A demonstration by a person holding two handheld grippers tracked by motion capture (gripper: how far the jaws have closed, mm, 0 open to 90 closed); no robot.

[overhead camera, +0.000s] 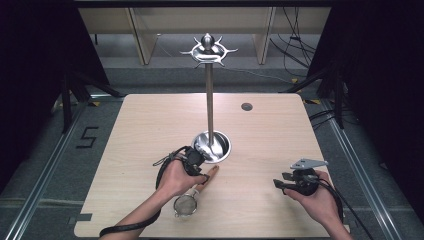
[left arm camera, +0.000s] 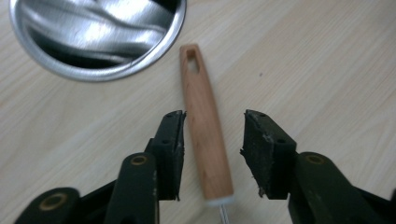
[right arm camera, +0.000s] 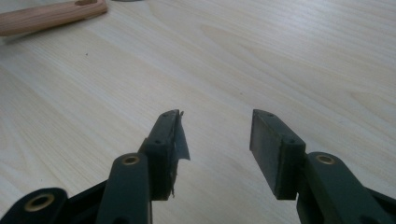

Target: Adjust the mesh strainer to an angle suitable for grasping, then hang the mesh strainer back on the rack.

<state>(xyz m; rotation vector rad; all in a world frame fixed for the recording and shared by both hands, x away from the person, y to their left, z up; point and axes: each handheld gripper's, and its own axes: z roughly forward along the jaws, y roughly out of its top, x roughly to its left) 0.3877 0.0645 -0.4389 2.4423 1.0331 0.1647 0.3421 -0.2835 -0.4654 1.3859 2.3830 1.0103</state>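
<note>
Pale wooden table [overhead camera: 150, 125] stood in dark studio. High view: tall polished steel utensil stand with round dish base [overhead camera: 212, 146] mid-table; left gripper [overhead camera: 193, 161] just before base, small wire-mesh strainer with light wooden handle [overhead camera: 186, 204] lying under left hand [overhead camera: 176, 178]. Right gripper [overhead camera: 287, 180] well apart, bare board around it.

Left gripper view: handle [left arm camera: 204, 126] between parted jaws, unclamped, nearer left pad, long axis running ahead toward base rim [left arm camera: 140, 65]; bare wood right.

Right gripper view: jaws wide apart, holding nothing; handle end [right arm camera: 51, 16] far ahead-left. Left likely nearer for pickup.

pale wood table [overhead camera: 270, 150], black tongs [left arm camera: 212, 154]
</note>
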